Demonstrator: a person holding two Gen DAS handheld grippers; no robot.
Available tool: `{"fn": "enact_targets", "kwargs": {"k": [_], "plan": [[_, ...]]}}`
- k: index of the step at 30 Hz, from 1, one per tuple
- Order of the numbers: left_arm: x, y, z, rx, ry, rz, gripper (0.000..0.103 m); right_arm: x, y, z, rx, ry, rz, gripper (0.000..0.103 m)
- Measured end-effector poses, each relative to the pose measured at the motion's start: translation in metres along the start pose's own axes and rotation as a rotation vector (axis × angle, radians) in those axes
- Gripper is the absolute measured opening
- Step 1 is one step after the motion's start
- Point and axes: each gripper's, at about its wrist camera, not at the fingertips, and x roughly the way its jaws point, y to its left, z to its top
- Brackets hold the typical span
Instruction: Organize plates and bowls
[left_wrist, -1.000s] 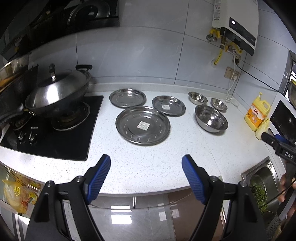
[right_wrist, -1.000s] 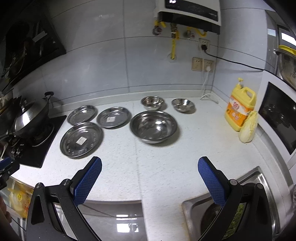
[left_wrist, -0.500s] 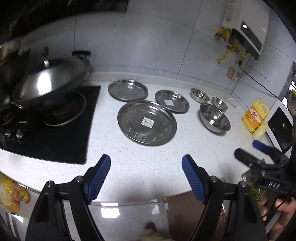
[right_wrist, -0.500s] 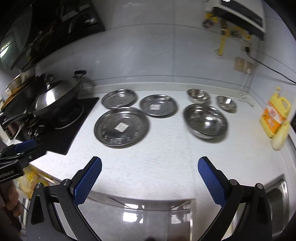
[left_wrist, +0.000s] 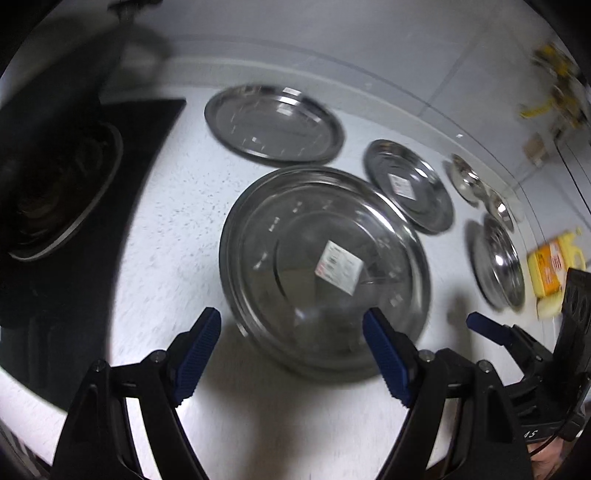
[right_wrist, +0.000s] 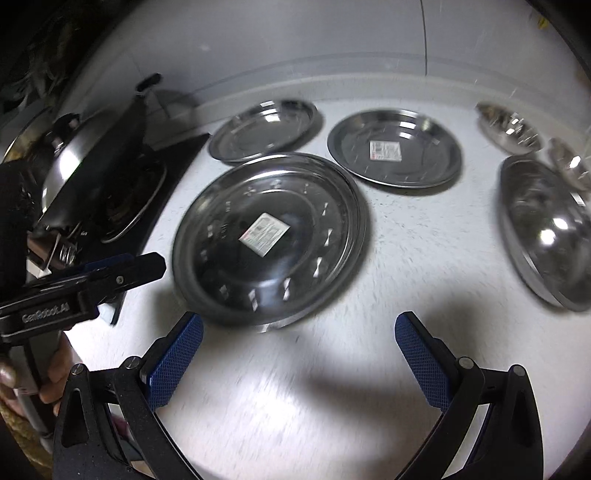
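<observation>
The large steel plate (left_wrist: 325, 266) lies flat on the white speckled bench (left_wrist: 177, 206), a paper label near its middle. In the left wrist view it sits just ahead of the left hand-held gripper (left_wrist: 291, 350), whose blue pads are spread wide with nothing between them; the plate's near rim falls between the two fingertips, though whether they touch it cannot be told. The right hand-held gripper (right_wrist: 299, 347) is likewise spread and empty, hovering just short of the same plate's near edge.

Behind the large plate lie two smaller plates, one unlabelled plate (right_wrist: 266, 129) to the left rear and one labelled plate (right_wrist: 395, 151) to the right rear. Further right stand a big bowl (right_wrist: 550, 229) and two small bowls (right_wrist: 509, 129). At the left is the black stove (right_wrist: 147, 177) with a lidded wok (right_wrist: 85, 147).
</observation>
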Motion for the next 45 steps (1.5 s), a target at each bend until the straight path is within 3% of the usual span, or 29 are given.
{"fn": "enact_targets", "kwargs": {"k": [9, 16, 24, 28, 32, 35, 38, 40, 43, 45], "plan": [[0.042, 0.016, 0.021, -0.062, 0.067, -0.042, 0.077, 0.044, -0.018, 0.032, -0.012, 0.101, 0.064, 0.101], [0.051, 0.016, 0.03, -0.024, 0.084, -0.071, 0.077, 0.06, -0.023, 0.038, 0.006, 0.143, 0.077, 0.079], [0.051, 0.023, 0.033, 0.022, 0.115, -0.141, 0.078, 0.06, -0.025, 0.041, 0.021, 0.149, 0.053, 0.063], [0.05, 0.031, 0.036, 0.03, 0.139, -0.205, 0.078, 0.061, -0.029, 0.043, 0.022, 0.145, 0.025, 0.045], [0.049, 0.046, 0.038, -0.025, 0.149, -0.3, 0.078, 0.059, -0.038, 0.043, 0.024, 0.14, 0.021, 0.032], [0.049, 0.048, 0.04, -0.016, 0.167, -0.3, 0.074, 0.058, -0.041, 0.043, 0.021, 0.135, 0.017, 0.024], [0.048, 0.041, 0.04, 0.03, 0.161, -0.186, 0.046, 0.057, -0.044, 0.042, 0.022, 0.132, 0.014, 0.016], [0.049, 0.044, 0.04, 0.039, 0.151, -0.097, 0.007, 0.056, -0.047, 0.041, 0.024, 0.13, 0.008, 0.014], [0.05, 0.056, 0.038, 0.002, 0.168, -0.115, 0.008, 0.055, -0.048, 0.041, 0.023, 0.124, -0.001, 0.014], [0.048, 0.054, 0.035, 0.023, 0.162, -0.086, 0.008, 0.055, -0.047, 0.04, 0.016, 0.123, -0.002, 0.013]]}}
